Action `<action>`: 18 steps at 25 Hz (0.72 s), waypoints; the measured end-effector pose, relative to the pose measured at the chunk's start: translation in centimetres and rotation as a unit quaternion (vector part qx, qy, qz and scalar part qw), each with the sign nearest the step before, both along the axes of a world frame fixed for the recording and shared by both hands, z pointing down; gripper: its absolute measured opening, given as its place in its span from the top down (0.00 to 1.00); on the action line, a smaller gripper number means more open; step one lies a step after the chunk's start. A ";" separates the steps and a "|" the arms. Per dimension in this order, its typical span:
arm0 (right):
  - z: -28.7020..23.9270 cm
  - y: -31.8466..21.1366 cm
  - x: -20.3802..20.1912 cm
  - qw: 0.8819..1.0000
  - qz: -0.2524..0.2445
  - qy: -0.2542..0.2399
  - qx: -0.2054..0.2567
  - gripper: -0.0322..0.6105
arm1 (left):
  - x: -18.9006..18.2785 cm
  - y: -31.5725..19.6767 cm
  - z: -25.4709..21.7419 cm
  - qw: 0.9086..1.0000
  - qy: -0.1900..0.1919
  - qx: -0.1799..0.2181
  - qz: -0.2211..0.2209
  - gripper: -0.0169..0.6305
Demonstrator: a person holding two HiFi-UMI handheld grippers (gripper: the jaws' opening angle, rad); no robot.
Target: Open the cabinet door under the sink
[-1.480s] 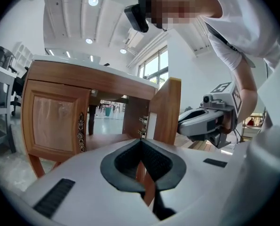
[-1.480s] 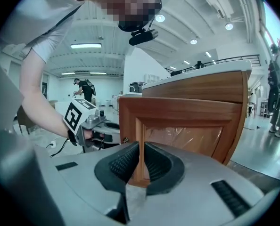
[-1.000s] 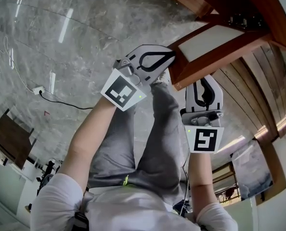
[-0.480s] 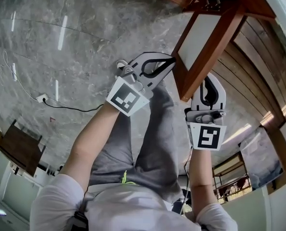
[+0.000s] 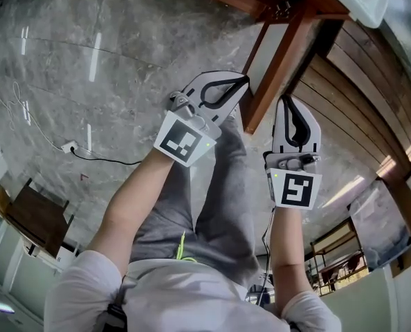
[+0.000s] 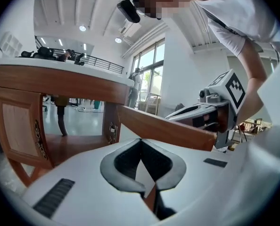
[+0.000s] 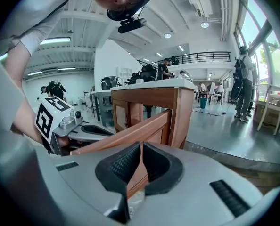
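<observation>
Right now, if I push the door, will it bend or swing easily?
The door is probably stiff: its wood looks thick and solid. It likely swings freely on its hinge, as it already stands open. It may feel fairly heavy.

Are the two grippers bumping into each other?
Apart. The head view shows the door standing between the left gripper and the right gripper.
</observation>
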State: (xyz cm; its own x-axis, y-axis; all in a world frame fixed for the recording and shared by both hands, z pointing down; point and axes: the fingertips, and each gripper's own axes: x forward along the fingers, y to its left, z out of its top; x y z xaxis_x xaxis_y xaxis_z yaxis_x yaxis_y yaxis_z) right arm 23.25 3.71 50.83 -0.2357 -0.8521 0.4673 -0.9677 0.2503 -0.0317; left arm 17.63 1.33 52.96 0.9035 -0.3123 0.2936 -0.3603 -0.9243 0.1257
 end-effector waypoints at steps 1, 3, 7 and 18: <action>-0.7 -0.1 0.0 1.000 -0.001 0.001 0.000 0.89 | 0.0 -0.1 -0.7 1.000 -0.001 0.000 -0.001 0.95; -2.1 -0.5 0.1 1.000 0.001 0.002 0.002 0.89 | -0.1 -0.4 -2.2 1.000 -0.005 0.000 -0.004 0.95; -4.2 -0.9 -0.1 1.000 -0.002 0.003 -0.004 0.89 | -0.3 -0.9 -4.8 1.000 -0.017 0.004 -0.011 0.95; -8.6 -3.6 -1.3 1.000 -0.008 0.008 -0.001 0.89 | -2.9 -3.0 -10.4 0.999 -0.021 0.017 -0.041 0.95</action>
